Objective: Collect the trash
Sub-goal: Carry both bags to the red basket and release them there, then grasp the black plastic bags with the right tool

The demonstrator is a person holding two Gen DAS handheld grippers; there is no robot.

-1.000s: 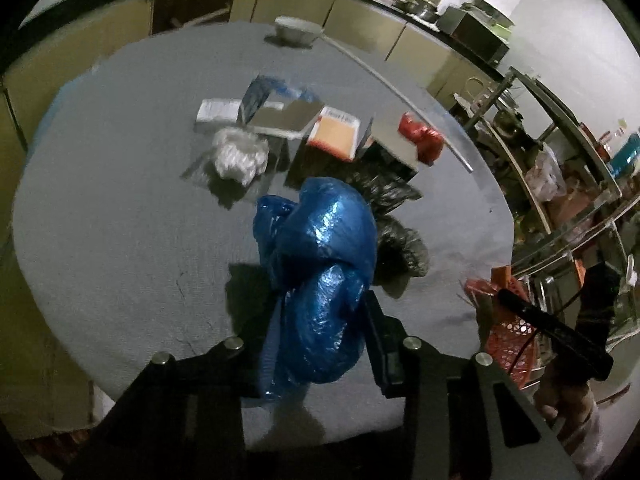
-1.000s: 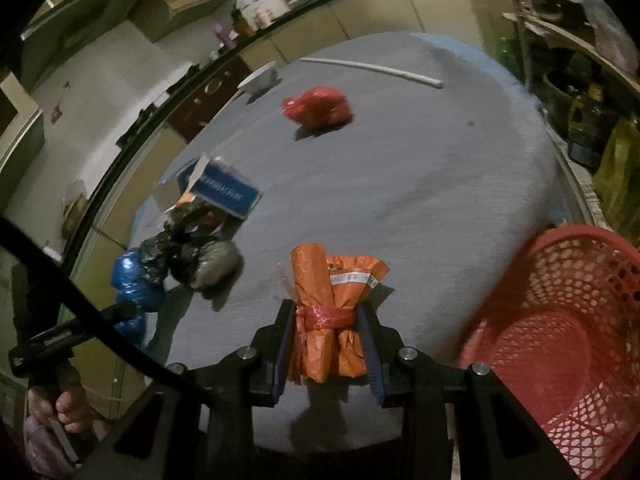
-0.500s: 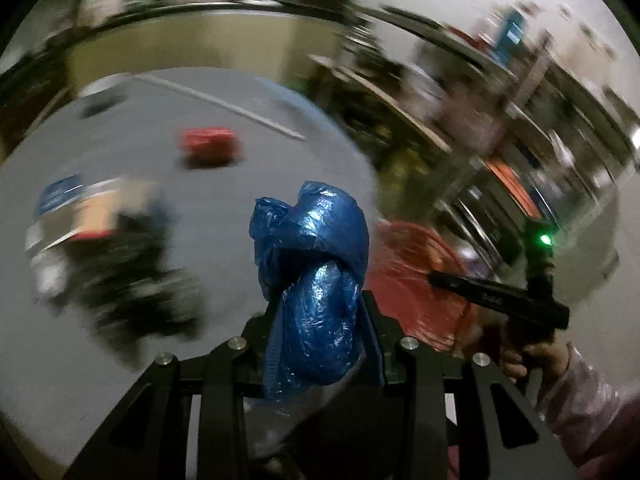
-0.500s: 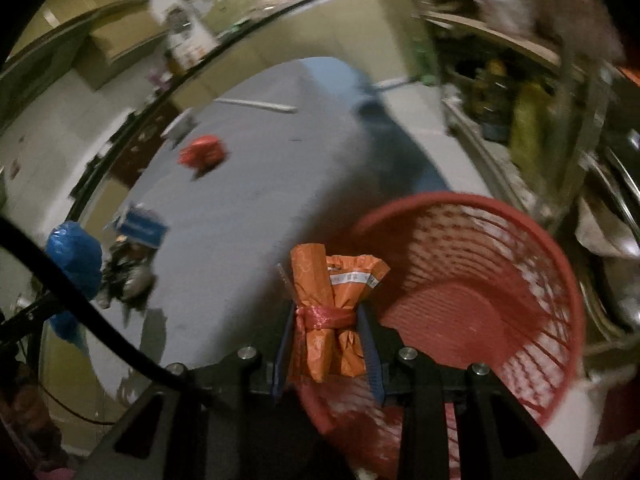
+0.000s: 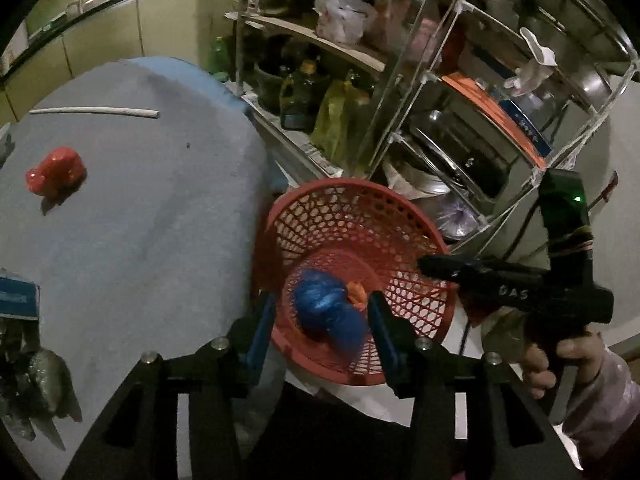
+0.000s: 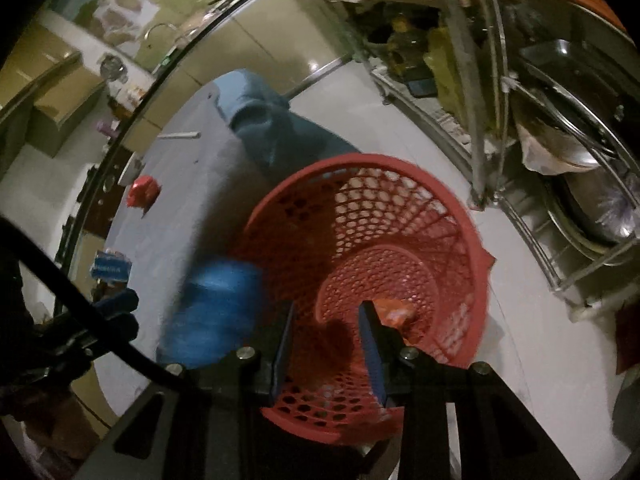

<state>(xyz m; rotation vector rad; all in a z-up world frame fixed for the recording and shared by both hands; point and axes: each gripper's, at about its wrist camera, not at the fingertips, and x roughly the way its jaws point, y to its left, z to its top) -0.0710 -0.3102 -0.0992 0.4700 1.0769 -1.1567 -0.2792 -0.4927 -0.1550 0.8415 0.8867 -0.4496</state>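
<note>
A red mesh basket (image 5: 400, 232) stands on the floor beside the round grey table (image 5: 140, 220). My left gripper (image 5: 322, 320) is open above the basket; the blue plastic bag (image 5: 328, 312) shows blurred between its fingers, inside the basket beside the orange packet (image 5: 356, 294). My right gripper (image 6: 328, 340) is open over the basket (image 6: 460, 216); the orange packet (image 6: 396, 312) lies on the basket floor. The blue bag (image 6: 216, 312) is a blur at the basket's left rim. A red bag (image 5: 56, 170) remains on the table, also in the right wrist view (image 6: 142, 194).
A white stick (image 5: 96, 111), a blue-labelled box (image 5: 16, 296) and dark bags (image 5: 36, 380) lie on the table. A metal rack (image 5: 460, 92) with pots and bottles stands right behind the basket.
Both grippers swung from the table to over the basket and opened. The blue bag and the orange packet have left the fingers and dropped into the basket.
</note>
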